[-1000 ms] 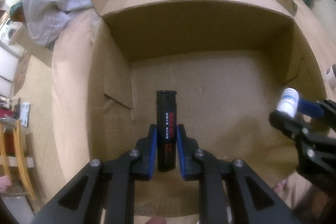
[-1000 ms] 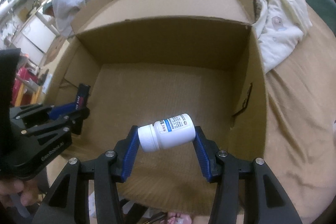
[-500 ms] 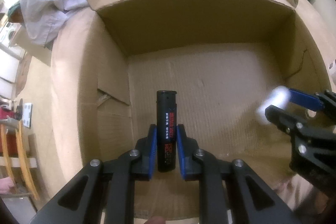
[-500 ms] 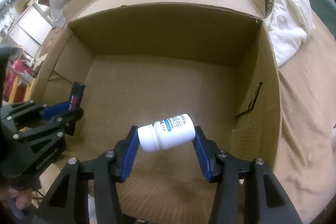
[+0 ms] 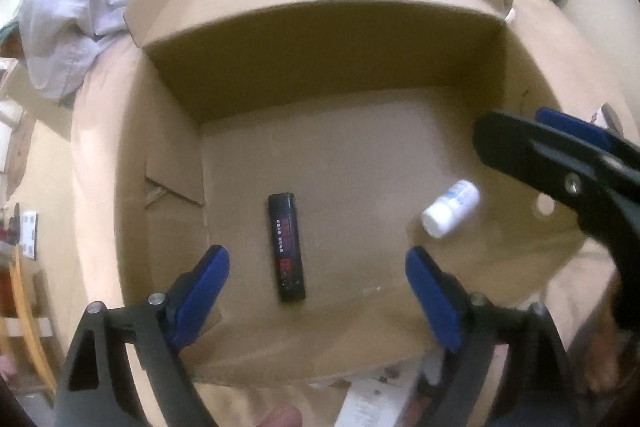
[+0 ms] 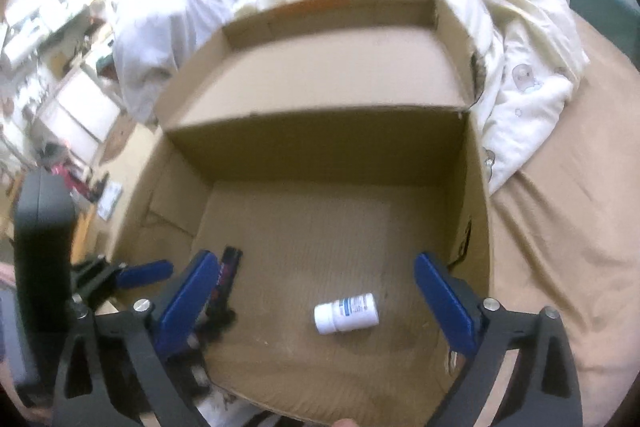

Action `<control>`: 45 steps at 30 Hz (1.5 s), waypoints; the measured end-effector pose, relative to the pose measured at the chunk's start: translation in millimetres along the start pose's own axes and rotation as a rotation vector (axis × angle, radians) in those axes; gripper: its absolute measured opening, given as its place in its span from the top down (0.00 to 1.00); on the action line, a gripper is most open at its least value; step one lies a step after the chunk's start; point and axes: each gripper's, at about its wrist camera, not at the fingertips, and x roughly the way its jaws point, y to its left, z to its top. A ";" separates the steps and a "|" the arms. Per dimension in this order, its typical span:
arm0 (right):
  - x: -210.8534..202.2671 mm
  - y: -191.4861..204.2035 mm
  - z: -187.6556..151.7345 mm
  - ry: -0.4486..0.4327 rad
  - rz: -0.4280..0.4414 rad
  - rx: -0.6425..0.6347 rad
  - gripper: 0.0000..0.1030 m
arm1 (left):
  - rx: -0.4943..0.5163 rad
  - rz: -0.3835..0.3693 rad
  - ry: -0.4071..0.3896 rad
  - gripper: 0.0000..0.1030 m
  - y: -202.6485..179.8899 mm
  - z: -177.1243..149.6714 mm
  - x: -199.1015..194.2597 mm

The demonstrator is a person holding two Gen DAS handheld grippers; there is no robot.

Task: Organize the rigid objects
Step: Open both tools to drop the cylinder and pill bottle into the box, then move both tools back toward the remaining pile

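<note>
A black lighter (image 5: pixel 286 245) lies flat on the floor of an open cardboard box (image 5: pixel 320 47), near its left wall. A white pill bottle (image 5: pixel 450 213) with a blue label lies on its side on the box floor to the right. My left gripper (image 5: pixel 318 291) is open and empty above the lighter. My right gripper (image 6: pixel 316 301) is open and empty above the bottle (image 6: pixel 346 312). The lighter (image 6: pixel 228 273) shows partly behind my right gripper's left finger. The right gripper (image 5: pixel 560 163) also shows at the right of the left wrist view.
The box (image 6: pixel 312 131) sits on a tan bed sheet (image 6: pixel 568 227). White and cream bedding (image 6: pixel 520 67) is piled behind and right of it. A pale blue cloth (image 5: pixel 68 7) lies at the back left. Papers (image 5: pixel 372 403) lie by the box's near edge.
Both grippers opened and pulled back up. The lighter dropped from the left gripper and the bottle from the right; both now lie on the box floor.
</note>
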 end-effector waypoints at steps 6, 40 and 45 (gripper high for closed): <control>-2.2 -10.5 2.0 -0.008 -0.021 0.045 0.00 | -0.026 0.024 -0.022 0.14 5.4 3.0 -4.7; -77.8 -8.8 -24.8 -0.032 -0.032 0.079 0.00 | -0.176 0.047 -0.086 0.14 36.9 -52.0 -97.0; -83.2 -11.4 -44.3 0.001 -0.028 0.100 0.00 | -0.182 0.044 -0.070 0.14 38.0 -70.3 -97.9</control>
